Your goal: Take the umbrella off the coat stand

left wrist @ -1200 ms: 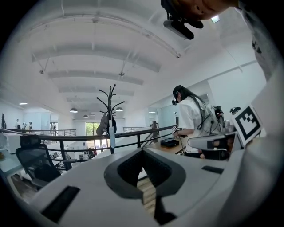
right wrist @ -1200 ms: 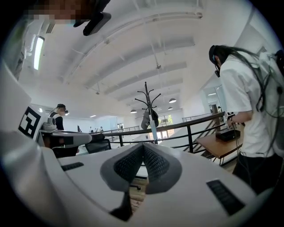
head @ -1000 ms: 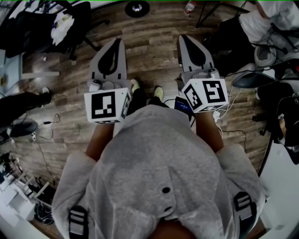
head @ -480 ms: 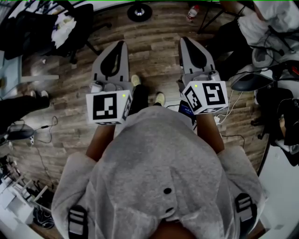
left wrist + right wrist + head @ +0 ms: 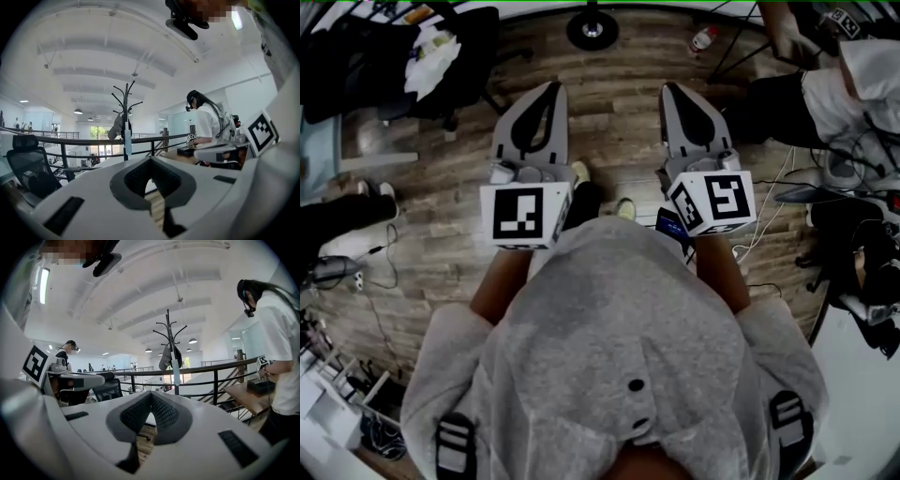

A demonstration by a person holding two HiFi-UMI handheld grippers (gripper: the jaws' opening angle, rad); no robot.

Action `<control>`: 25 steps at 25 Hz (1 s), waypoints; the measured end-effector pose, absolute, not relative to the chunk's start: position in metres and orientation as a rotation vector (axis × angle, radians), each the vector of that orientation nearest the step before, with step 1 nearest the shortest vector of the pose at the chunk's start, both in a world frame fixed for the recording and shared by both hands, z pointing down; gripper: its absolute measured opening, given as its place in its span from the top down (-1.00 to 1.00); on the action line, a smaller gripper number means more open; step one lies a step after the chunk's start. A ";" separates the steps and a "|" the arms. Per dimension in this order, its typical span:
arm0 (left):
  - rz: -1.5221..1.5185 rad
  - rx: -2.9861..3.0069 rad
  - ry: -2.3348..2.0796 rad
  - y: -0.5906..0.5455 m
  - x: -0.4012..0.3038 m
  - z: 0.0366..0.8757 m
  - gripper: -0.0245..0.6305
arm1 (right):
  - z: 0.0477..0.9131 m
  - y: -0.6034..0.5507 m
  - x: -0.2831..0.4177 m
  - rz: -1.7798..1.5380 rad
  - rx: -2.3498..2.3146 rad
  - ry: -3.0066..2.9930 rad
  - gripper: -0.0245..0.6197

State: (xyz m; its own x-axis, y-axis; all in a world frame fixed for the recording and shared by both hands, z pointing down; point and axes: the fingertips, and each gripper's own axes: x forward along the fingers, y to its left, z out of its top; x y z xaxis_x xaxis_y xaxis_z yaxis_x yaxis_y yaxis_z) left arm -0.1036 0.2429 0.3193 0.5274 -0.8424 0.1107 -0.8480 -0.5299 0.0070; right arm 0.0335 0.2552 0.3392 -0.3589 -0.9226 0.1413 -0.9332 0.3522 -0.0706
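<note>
Umbrella [image 5: 127, 143] on far coat stand [image 5: 125, 101] looks light, slim: grip its folded shaft; left claw [image 5: 150, 158], right claw [image 5: 151, 393] closed, empty.

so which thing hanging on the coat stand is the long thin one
The pale umbrella, hanging straight down the coat stand. The grey bundle beside it is short and bulky.

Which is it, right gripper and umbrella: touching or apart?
Apart. The right gripper view shows the umbrella on the coat stand, well beyond the right gripper.
</note>
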 end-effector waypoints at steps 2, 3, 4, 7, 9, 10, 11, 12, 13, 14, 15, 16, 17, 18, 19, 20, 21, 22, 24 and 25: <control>0.147 2.678 -1.500 0.225 -0.116 0.323 0.88 | 0.342 0.237 0.023 0.207 1.718 -2.512 0.88; 0.143 2.672 -1.503 0.217 -0.121 0.323 0.89 | 0.342 0.229 0.019 0.207 1.717 -2.508 0.88; 0.138 2.667 -1.506 0.209 -0.126 0.322 0.89 | 0.340 0.221 0.016 0.206 1.716 -2.503 0.88; 0.133 2.663 -1.505 0.190 -0.136 0.318 0.88 | 0.334 0.201 0.008 0.194 1.716 -2.491 0.88; 0.129 2.662 -1.494 0.175 -0.143 0.318 0.89 | 0.331 0.185 0.004 0.189 1.726 -2.485 0.88; 0.118 2.659 -1.484 0.166 -0.147 0.320 0.89 | 0.332 0.176 0.001 0.191 1.733 -2.481 0.88; 0.103 2.654 -1.470 0.158 -0.150 0.323 0.89 | 0.334 0.168 -0.002 0.194 1.736 -2.478 0.88; 0.093 2.649 -1.460 0.151 -0.154 0.326 0.89 | 0.337 0.161 -0.006 0.194 1.734 -2.473 0.88; 0.089 2.646 -1.454 0.145 -0.157 0.328 0.89 | 0.339 0.156 -0.009 0.191 1.729 -2.467 0.88; 0.088 2.646 -1.452 0.140 -0.160 0.329 0.89 | 0.340 0.152 -0.012 0.188 1.726 -2.462 0.88; 0.086 2.649 -1.451 0.137 -0.161 0.329 0.89 | 0.340 0.149 -0.015 0.184 1.727 -2.457 0.88; 0.082 2.654 -1.450 0.134 -0.163 0.328 0.89 | 0.339 0.147 -0.018 0.179 1.728 -2.452 0.88; 0.079 2.658 -1.447 0.132 -0.164 0.327 0.89 | 0.338 0.146 -0.020 0.171 1.726 -2.446 0.88; 0.080 2.660 -1.444 0.130 -0.165 0.327 0.89 | 0.338 0.144 -0.023 0.163 1.722 -2.441 0.88; 0.081 2.661 -1.441 0.127 -0.166 0.327 0.89 | 0.337 0.141 -0.025 0.155 1.719 -2.437 0.88; 0.081 2.662 -1.437 0.124 -0.166 0.327 0.89 | 0.336 0.138 -0.026 0.150 1.719 -2.433 0.88; 0.079 2.661 -1.433 0.121 -0.166 0.327 0.89 | 0.336 0.135 -0.026 0.150 1.722 -2.430 0.88; 0.079 2.661 -1.425 0.119 -0.165 0.326 0.89 | 0.335 0.132 -0.025 0.153 1.728 -2.426 0.88; 0.082 2.667 -1.410 0.117 -0.162 0.323 0.89 | 0.335 0.128 -0.020 0.157 1.746 -2.415 0.88; 0.081 2.670 -1.408 0.117 -0.159 0.321 0.89 | 0.333 0.126 -0.017 0.154 1.755 -2.413 0.88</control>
State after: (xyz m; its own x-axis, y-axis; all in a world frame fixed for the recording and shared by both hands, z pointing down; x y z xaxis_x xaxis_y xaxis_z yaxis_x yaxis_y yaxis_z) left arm -0.1593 0.1166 0.3207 0.5654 -0.8183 0.1037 -0.8248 -0.5594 0.0823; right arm -0.0166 0.1257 0.3329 -0.3021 -0.9353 0.1842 -0.9511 0.3087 0.0076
